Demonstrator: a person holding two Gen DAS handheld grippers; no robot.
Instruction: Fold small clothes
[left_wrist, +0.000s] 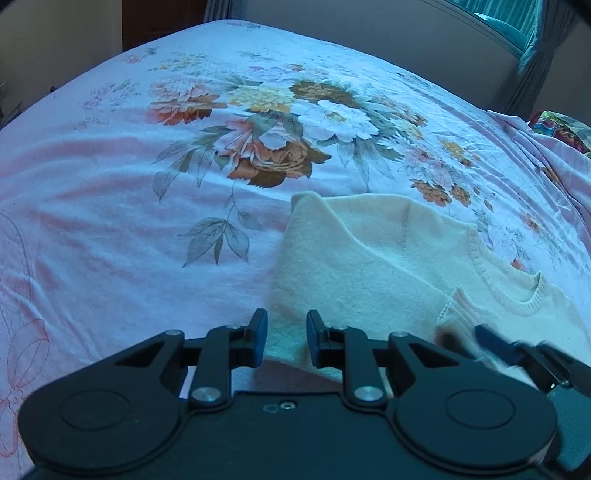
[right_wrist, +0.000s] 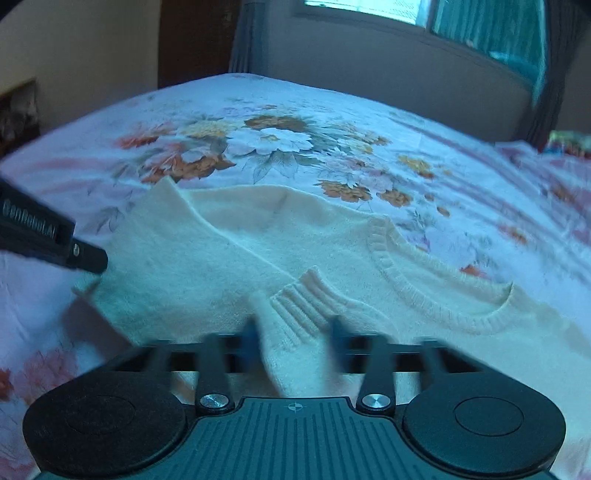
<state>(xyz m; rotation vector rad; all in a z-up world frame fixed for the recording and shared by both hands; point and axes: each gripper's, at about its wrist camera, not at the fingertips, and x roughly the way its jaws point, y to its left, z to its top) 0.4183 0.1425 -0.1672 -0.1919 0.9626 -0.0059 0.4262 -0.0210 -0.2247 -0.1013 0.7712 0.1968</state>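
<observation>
Cream sweater (right_wrist: 229, 258) lying on floral bedspread (left_wrist: 110, 177): my left gripper (left_wrist: 287, 338) is hovering slightly parted over its edge; my right gripper (right_wrist: 293, 341) is clamping its ribbed cuff (right_wrist: 299, 299).

A home bedroom, it seems: a bed (left_wrist: 110, 166) under a floral sheet, with a curtained window (right_wrist: 480, 22) behind.

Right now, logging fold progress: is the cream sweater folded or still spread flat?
Partly folded: the cream sweater has one sleeve cuff laid across its body; neckline still exposed.
</observation>
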